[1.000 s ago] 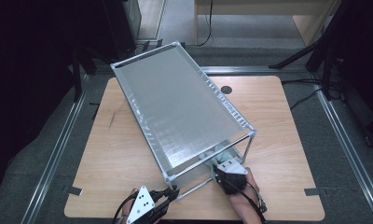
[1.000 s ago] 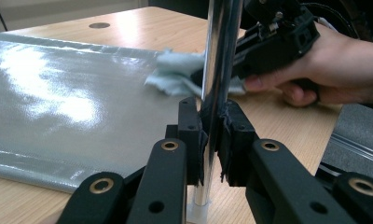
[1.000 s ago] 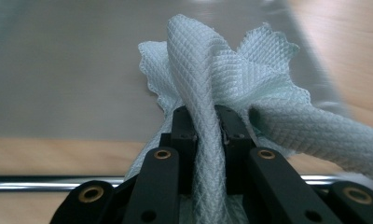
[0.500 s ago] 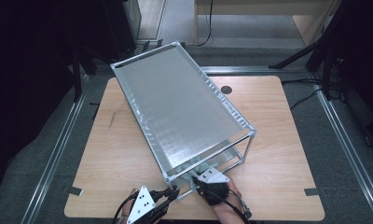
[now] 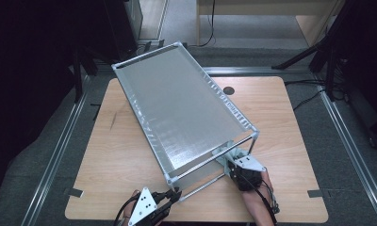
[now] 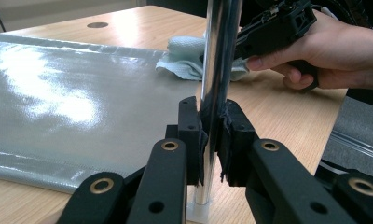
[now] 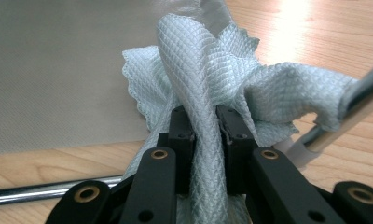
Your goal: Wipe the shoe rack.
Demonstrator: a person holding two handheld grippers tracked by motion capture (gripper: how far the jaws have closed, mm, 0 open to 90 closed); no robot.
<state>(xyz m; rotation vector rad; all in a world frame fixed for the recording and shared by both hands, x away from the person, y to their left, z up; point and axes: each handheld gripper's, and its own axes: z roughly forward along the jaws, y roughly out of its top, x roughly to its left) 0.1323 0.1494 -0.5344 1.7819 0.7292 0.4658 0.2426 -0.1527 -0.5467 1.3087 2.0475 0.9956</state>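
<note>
On the light wooden tabletop (image 5: 130, 155), the left hand-held gripper (image 6: 211, 135) clamps the chrome upright post (image 6: 219, 56) of the silver-covered rack, while the right hand-held gripper (image 7: 204, 123) pinches the pale blue waffle-weave cloth (image 7: 208, 70) at the rack's near right corner; the loosely bunched cloth could snag on the frame and pull free.

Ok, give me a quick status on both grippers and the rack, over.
Left gripper shut on the rack's chrome post. Right gripper shut on the cloth, at the rack's near right corner. Nothing in the way on the table.
</note>
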